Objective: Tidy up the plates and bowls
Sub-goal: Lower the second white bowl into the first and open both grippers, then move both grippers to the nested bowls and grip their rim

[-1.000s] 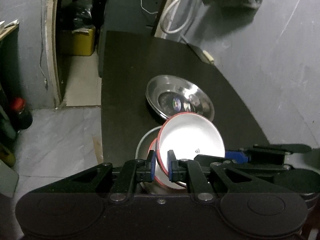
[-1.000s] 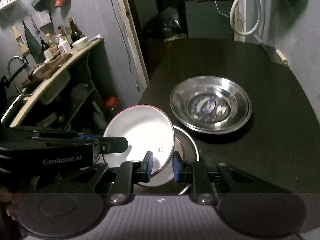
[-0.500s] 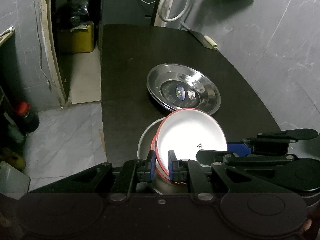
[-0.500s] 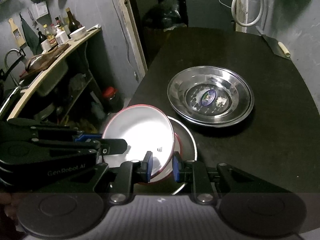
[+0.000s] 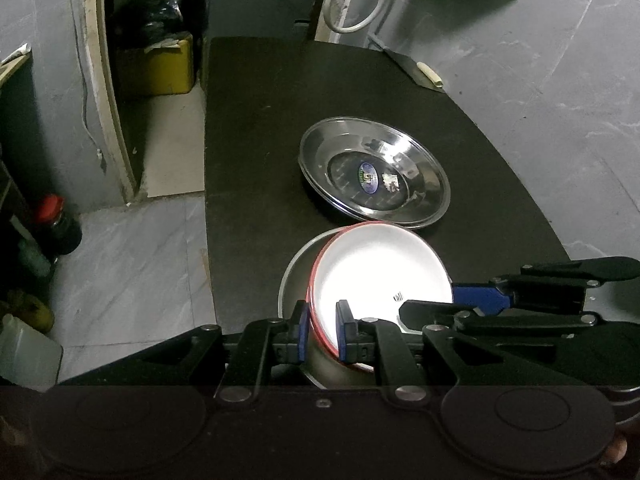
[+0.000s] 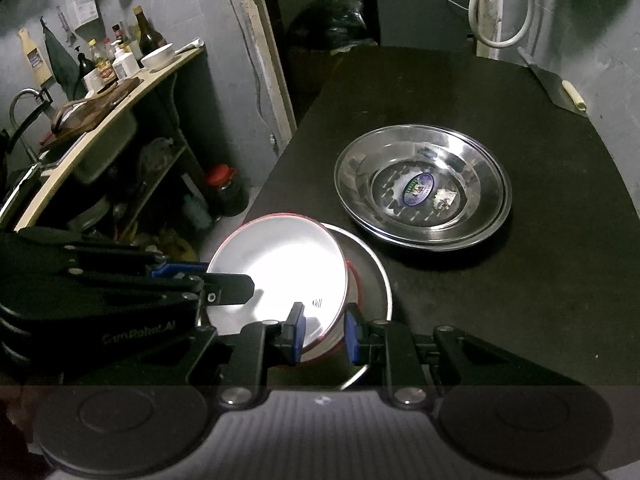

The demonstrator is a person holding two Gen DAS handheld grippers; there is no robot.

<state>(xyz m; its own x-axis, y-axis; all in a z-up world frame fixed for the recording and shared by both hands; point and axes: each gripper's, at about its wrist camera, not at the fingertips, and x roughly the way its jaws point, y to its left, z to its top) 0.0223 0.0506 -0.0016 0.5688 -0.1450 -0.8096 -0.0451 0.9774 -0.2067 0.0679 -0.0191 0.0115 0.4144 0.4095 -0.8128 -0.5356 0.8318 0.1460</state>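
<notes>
A: Status on the white bowl (image 5: 376,268)?

B: Both grippers are clamped on its red rim. Left gripper (image 5: 322,330) pinches the near-left edge, right gripper (image 6: 323,334) the near-right edge. It's tilted, sitting partly inside the steel bowl (image 5: 292,280) at the near edge of the desk (image 5: 256,160).

A: What changed in the last second?

B: Little on the grip: jaws same as before, same 2 pinch points. The bowl has sunk a bit lower into the steel one and shows less tilt. The stacked steel plates (image 6: 424,188) now sit further down in both views, so both hands have tipped slightly.

A: Meaning?

B: My read: the nesting step is nearly done, bowls in 1 stack beside the plates. It's not seated flat yet, so releasing now could leave it cocked or rocking. Level it first, then let go.
</notes>
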